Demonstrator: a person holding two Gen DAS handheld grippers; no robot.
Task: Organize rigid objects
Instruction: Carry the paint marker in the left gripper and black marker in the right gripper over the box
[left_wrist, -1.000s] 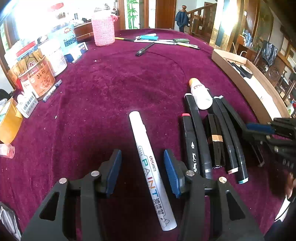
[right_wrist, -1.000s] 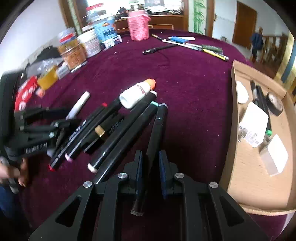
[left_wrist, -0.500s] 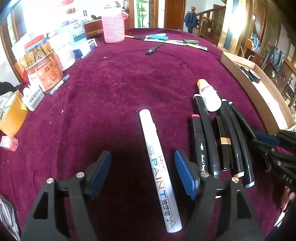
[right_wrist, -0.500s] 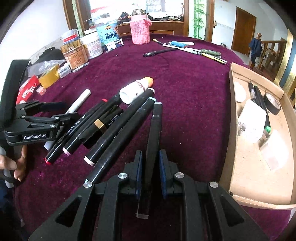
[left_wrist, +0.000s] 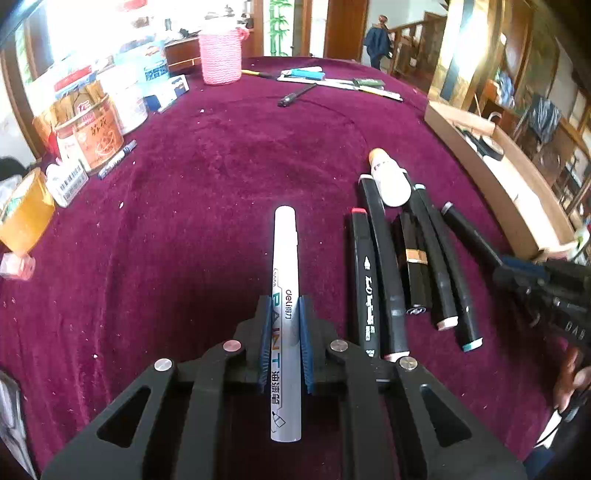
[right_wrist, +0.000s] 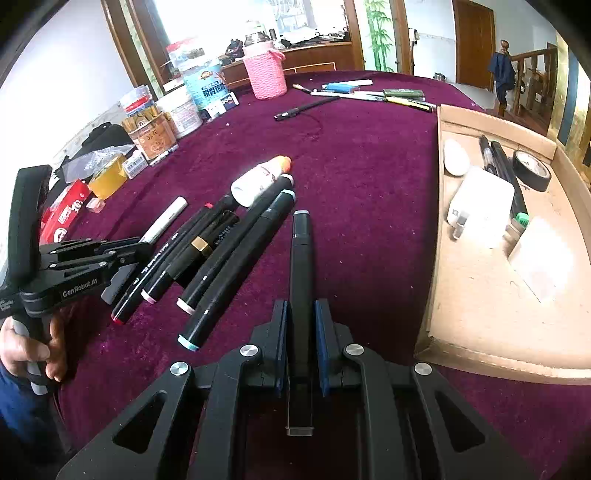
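A white paint marker lies on the purple cloth, and my left gripper has its jaws closing on it, both pads pressing its barrel. Right of it lies a row of black markers with a small white bottle at the far end. My right gripper is shut on a single black marker, which points away beside the row of black markers. The right wrist view also shows the left gripper at the white marker.
A cardboard tray with tape, a white box and pens stands at the right. Cans, a tape roll and a pink basket line the left and far side. Loose pens lie at the far edge.
The left gripper's jaws stood wide around the white paint marker and have now shut on it. The right gripper has shifted the black marker a little to the right, away from the row.
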